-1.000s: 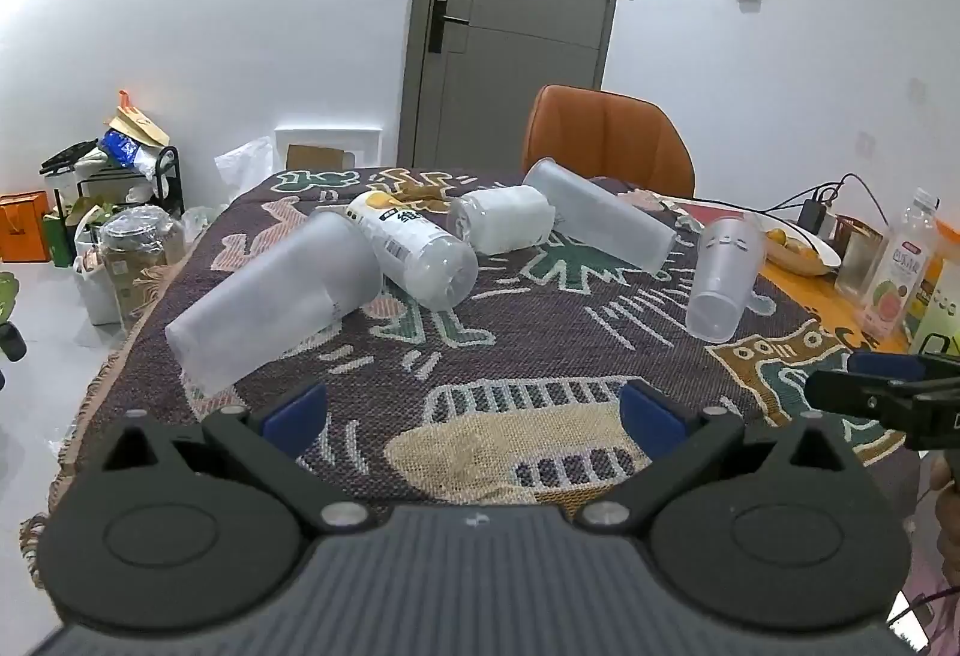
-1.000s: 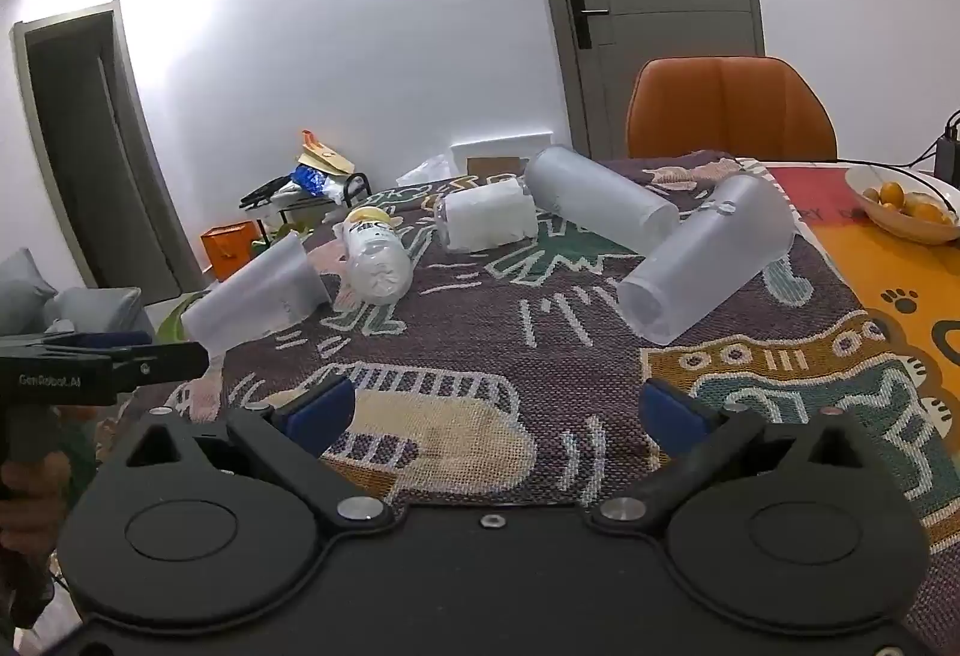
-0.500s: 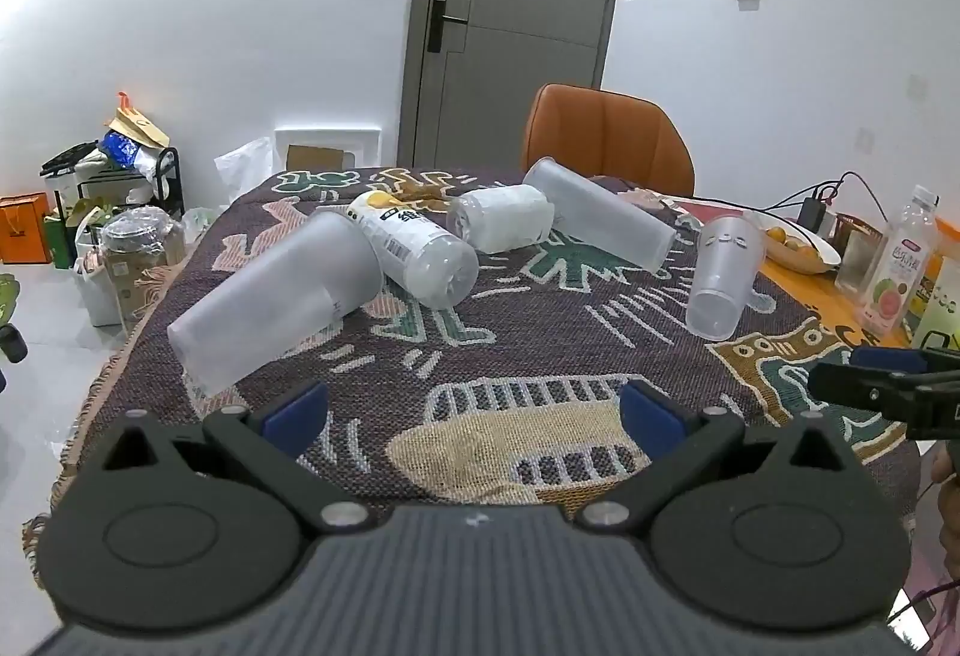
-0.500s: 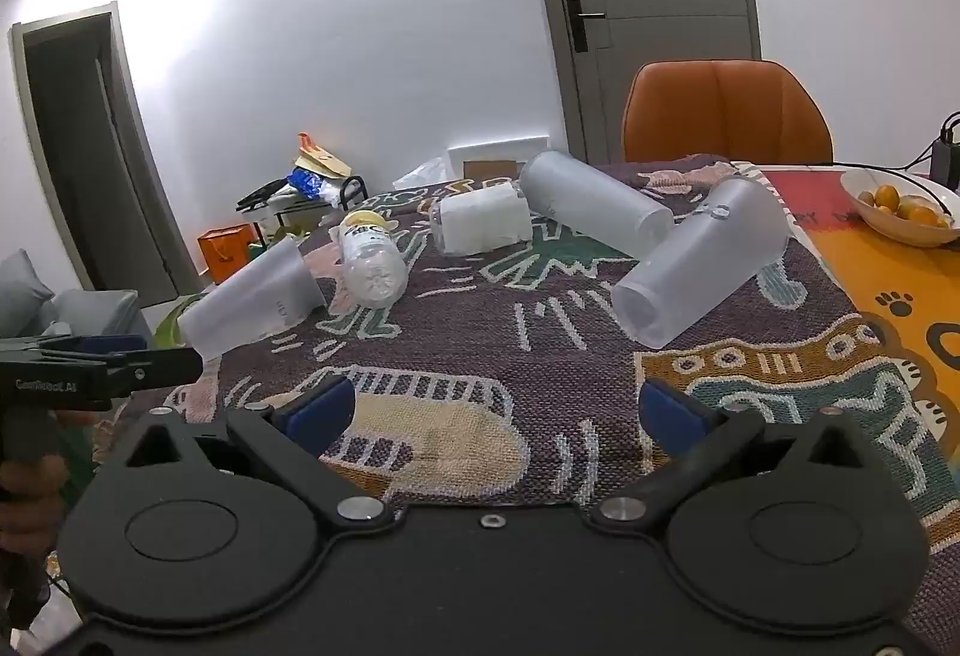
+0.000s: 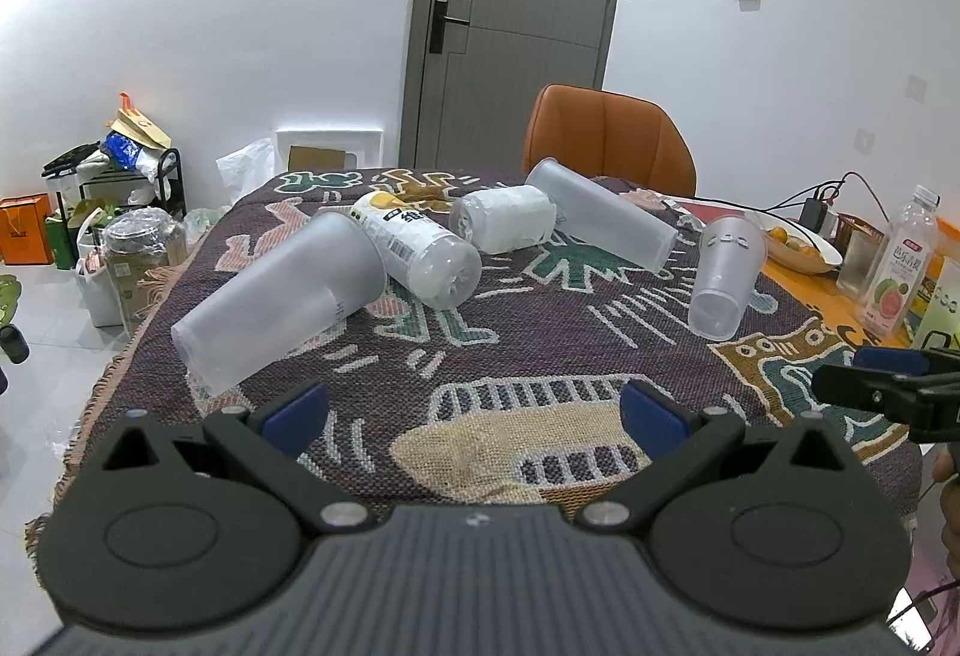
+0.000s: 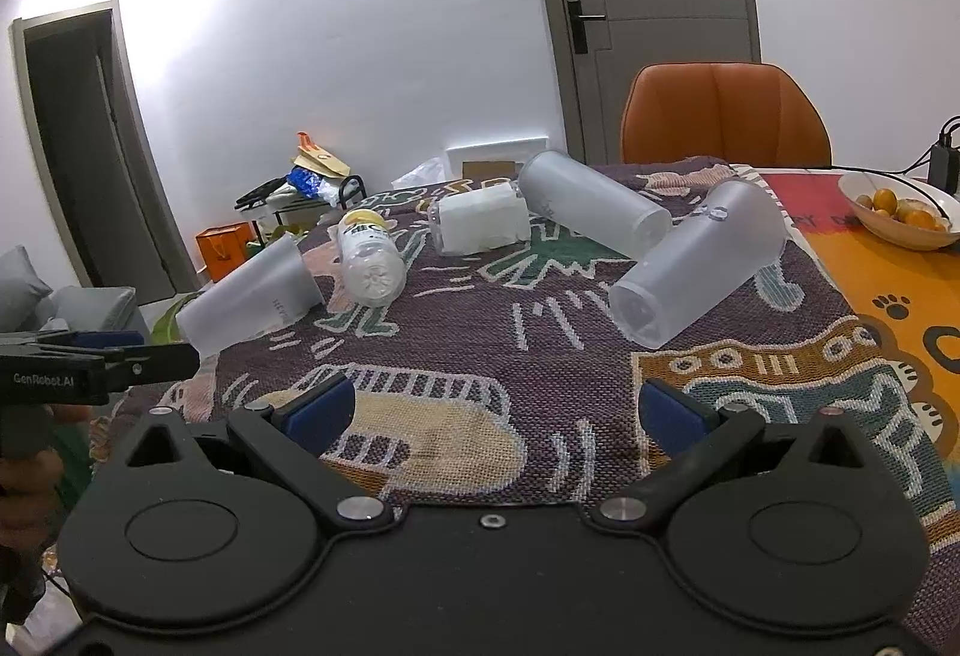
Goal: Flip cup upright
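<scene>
The left tongs [image 5: 474,407] have a ribbed dark grey body, black arms, blue pads and silver screws. The right tongs [image 6: 495,410] are smooth black with the same blue pads. White "GenRobot.AI" lettering marks the left unit's side.

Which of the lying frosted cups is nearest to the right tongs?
The frosted cup with the small holes near its rim, right of the long tumbler; the others lie farther left.

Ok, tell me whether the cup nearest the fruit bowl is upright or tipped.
Tipped. The cup lies on its side on the cloth.
</scene>
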A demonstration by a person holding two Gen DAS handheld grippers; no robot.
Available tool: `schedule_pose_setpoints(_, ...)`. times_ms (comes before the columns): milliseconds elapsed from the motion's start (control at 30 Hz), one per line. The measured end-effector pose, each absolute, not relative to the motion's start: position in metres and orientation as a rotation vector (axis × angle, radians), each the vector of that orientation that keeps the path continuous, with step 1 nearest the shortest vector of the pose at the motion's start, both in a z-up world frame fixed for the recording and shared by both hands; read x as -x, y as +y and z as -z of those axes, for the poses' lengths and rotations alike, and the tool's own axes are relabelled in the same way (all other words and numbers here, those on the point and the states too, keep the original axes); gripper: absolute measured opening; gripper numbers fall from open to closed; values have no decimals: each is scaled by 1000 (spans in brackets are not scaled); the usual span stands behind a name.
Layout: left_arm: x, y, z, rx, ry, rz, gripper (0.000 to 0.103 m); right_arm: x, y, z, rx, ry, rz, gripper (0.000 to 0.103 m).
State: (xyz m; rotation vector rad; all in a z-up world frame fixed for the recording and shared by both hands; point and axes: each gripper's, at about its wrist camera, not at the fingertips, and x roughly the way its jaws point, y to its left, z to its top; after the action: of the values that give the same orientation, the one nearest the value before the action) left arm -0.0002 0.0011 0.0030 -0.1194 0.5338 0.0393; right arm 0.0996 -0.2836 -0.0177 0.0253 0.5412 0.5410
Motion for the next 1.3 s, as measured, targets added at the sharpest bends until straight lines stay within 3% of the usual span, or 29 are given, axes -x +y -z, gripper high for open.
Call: schedule_pose_setpoints(1300, 1, -1, -6, 111, 536, -36, 103, -99, -288, 16, -17, 530, -529, 103)
